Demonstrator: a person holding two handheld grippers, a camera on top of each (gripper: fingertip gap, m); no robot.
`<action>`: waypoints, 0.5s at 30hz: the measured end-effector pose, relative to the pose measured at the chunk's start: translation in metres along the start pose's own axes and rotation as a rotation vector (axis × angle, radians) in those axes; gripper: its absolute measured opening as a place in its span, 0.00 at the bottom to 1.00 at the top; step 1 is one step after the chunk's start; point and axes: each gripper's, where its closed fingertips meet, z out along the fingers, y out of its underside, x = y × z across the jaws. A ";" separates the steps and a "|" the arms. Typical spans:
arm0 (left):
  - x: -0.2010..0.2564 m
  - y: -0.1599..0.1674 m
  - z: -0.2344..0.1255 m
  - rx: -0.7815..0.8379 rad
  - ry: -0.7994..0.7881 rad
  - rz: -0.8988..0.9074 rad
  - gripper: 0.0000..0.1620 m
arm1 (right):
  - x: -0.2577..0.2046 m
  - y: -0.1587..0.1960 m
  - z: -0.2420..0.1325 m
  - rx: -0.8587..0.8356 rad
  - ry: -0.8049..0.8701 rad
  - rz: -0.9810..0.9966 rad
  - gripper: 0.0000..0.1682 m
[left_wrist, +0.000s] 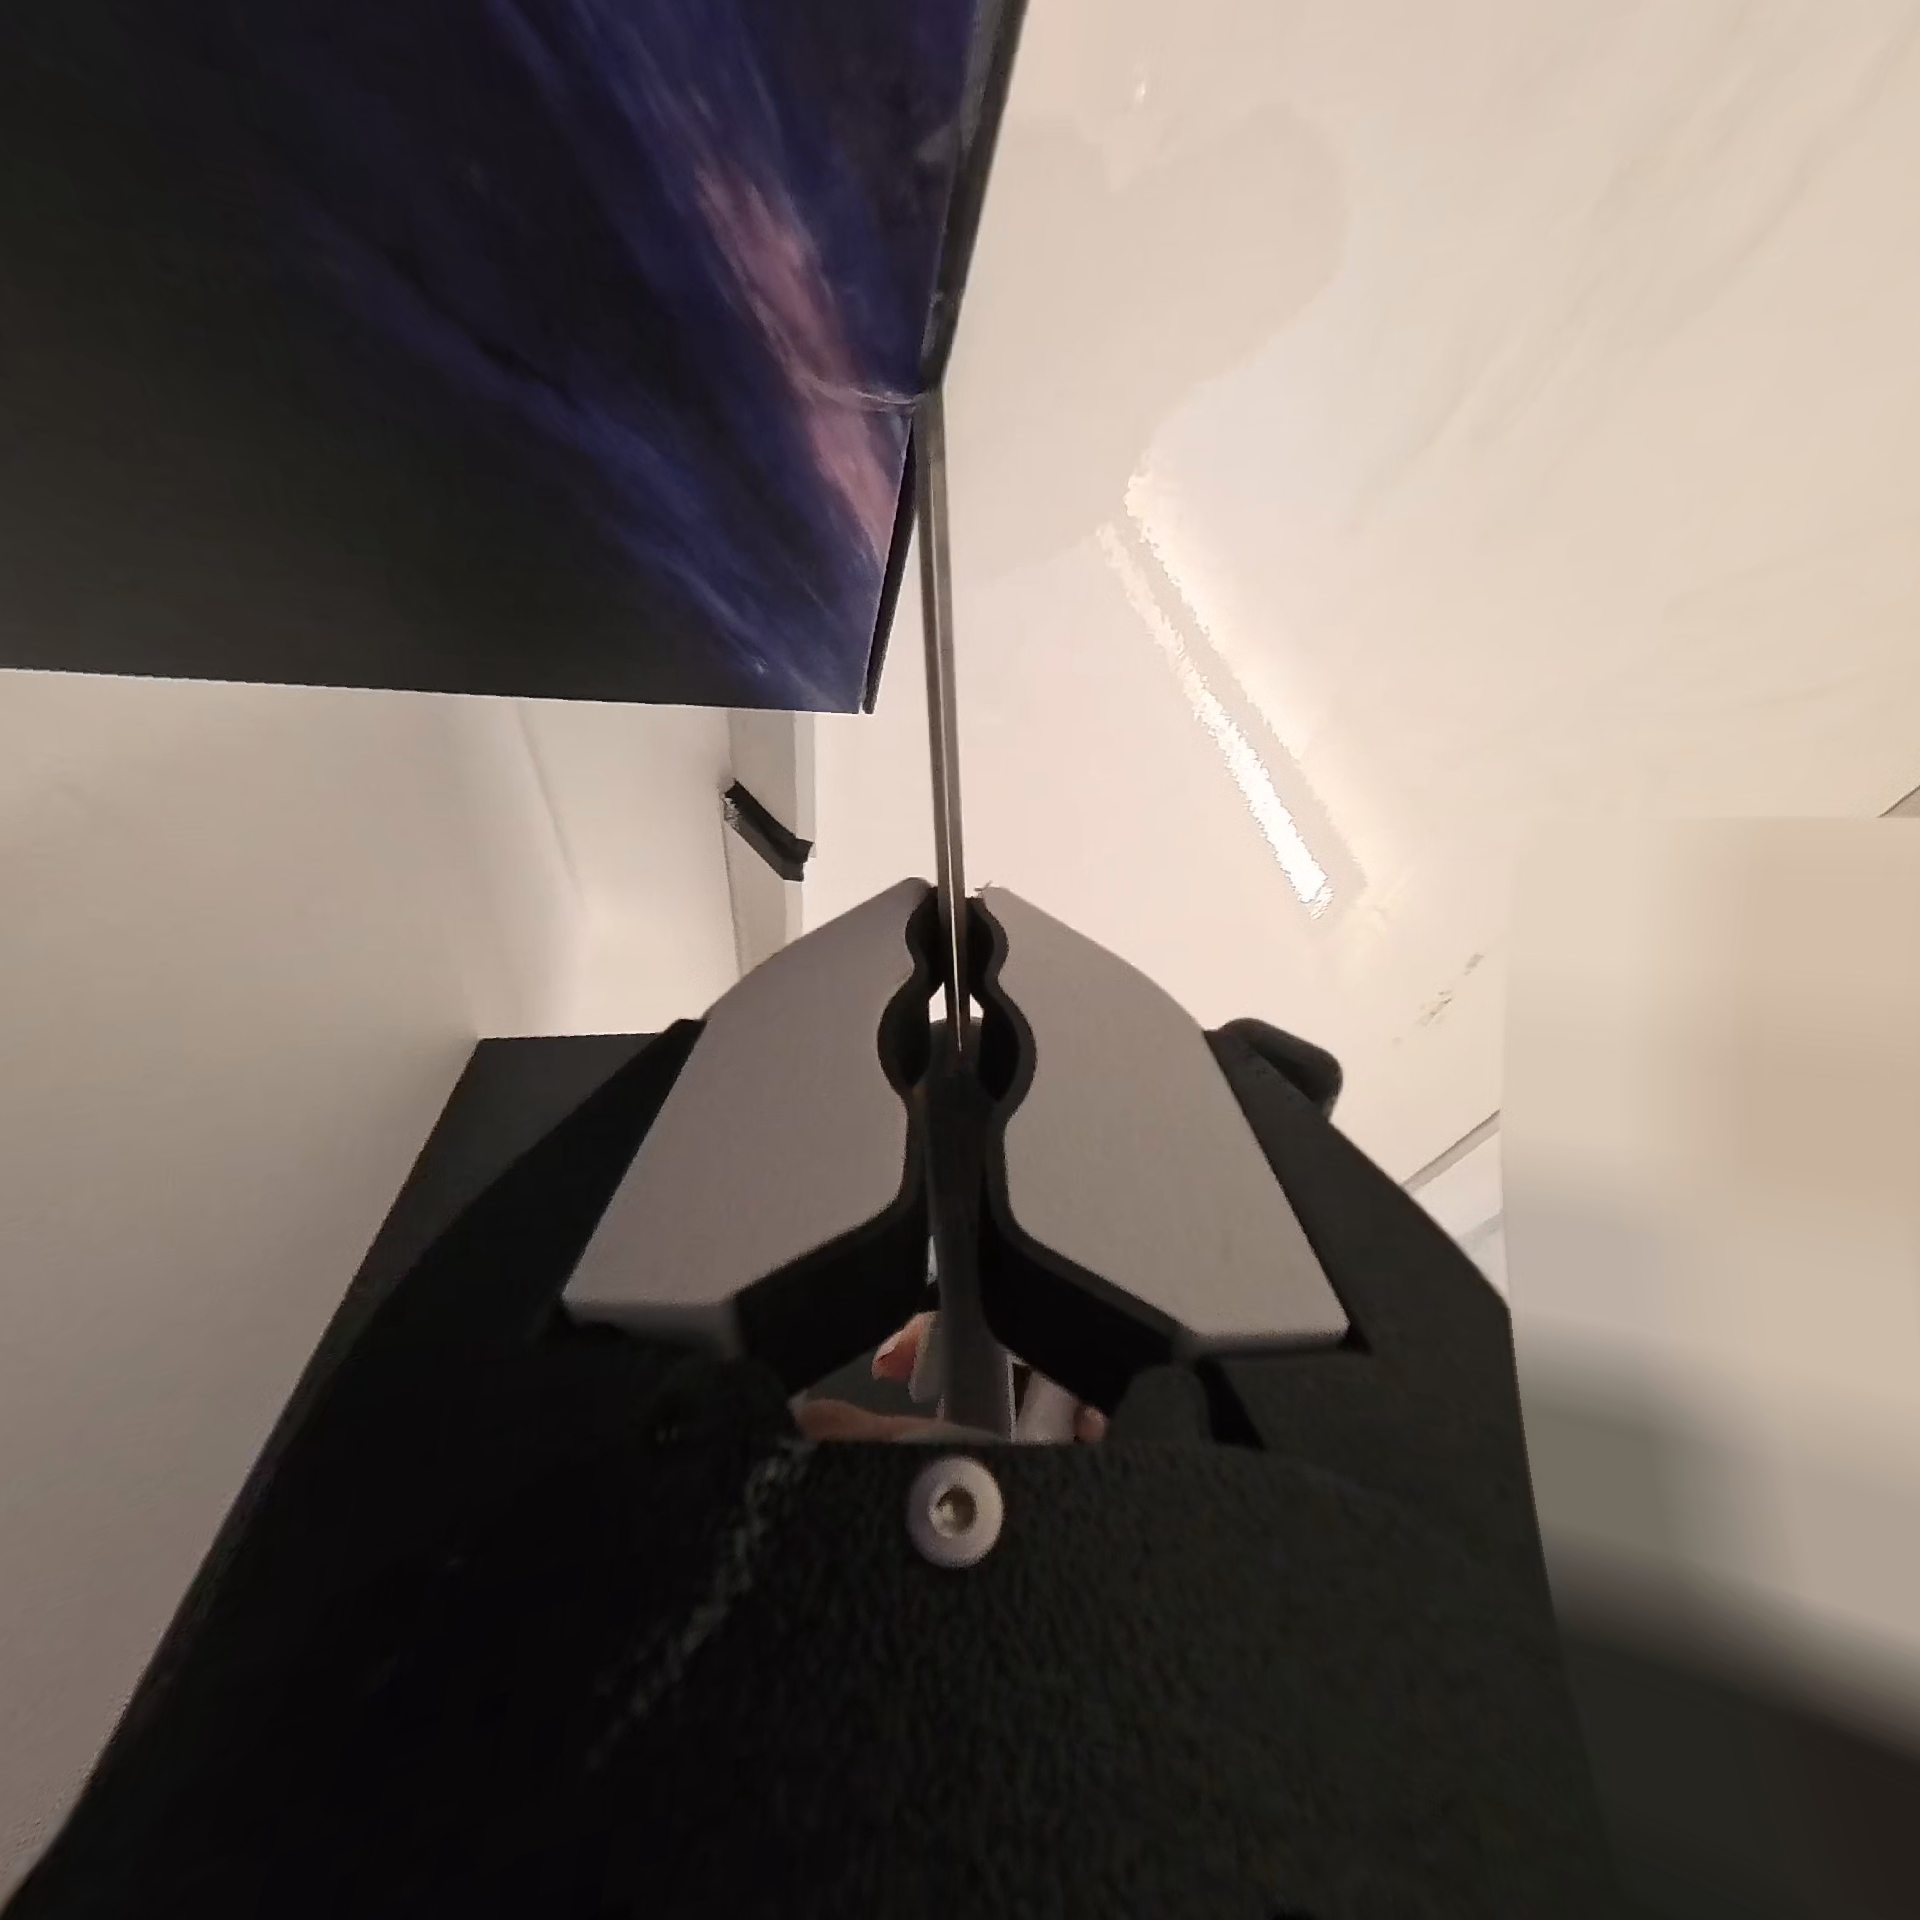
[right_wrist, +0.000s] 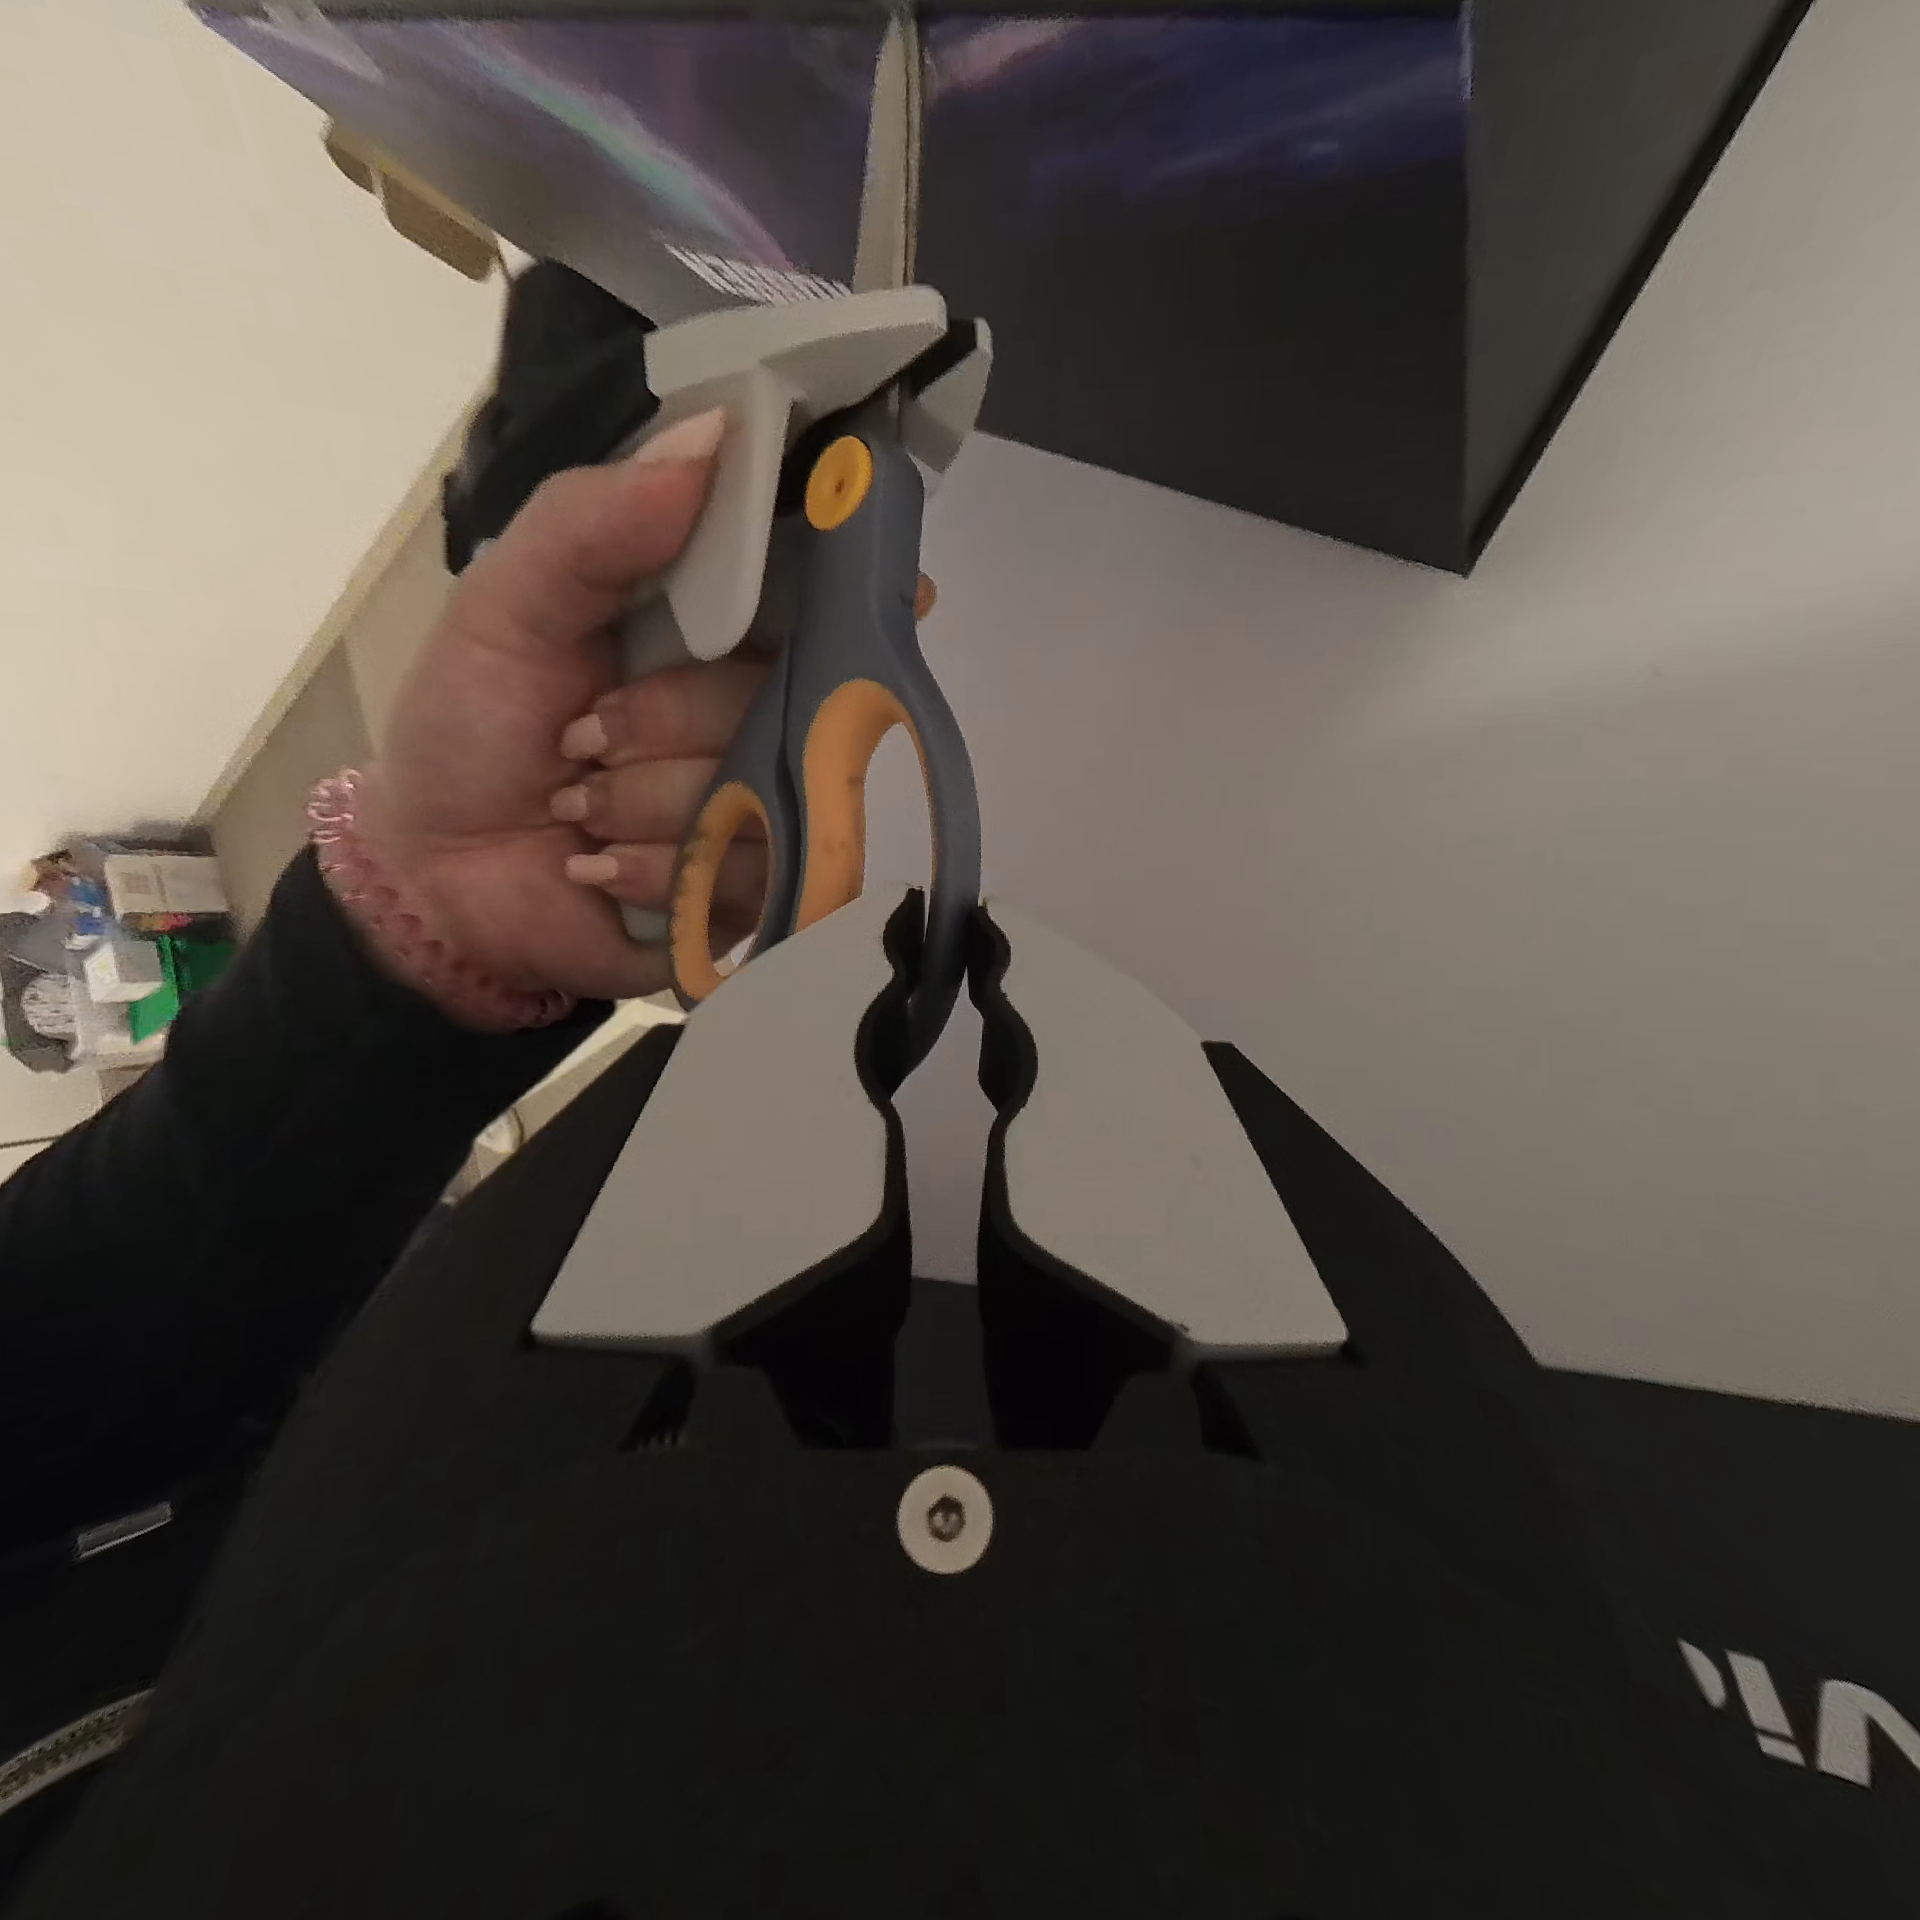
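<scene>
My left gripper is shut on the metal blades of a pair of scissors. The blades point up along the edge of a dark box with a blue and purple print. In the right wrist view the scissors have grey and orange handles. My right gripper is shut on the larger handle loop. The left gripper, held by a person's hand, clamps the scissors just above the orange pivot. The blades go into a gap between two panels of the box.
A pale glossy surface lies behind the box. A black block stands at the lower left. Clutter of small packages sits far left. The person's dark sleeve crosses the lower left.
</scene>
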 end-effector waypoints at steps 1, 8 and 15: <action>0.000 0.000 0.000 0.000 0.007 -0.009 0.01 | 0.000 0.000 0.000 0.000 0.002 -0.002 0.05; 0.007 0.000 -0.002 -0.017 0.044 -0.069 0.01 | -0.012 -0.005 -0.005 0.025 -0.008 -0.007 0.05; 0.009 0.001 -0.005 -0.052 0.064 -0.089 0.01 | -0.019 -0.004 -0.006 0.029 0.002 -0.035 0.05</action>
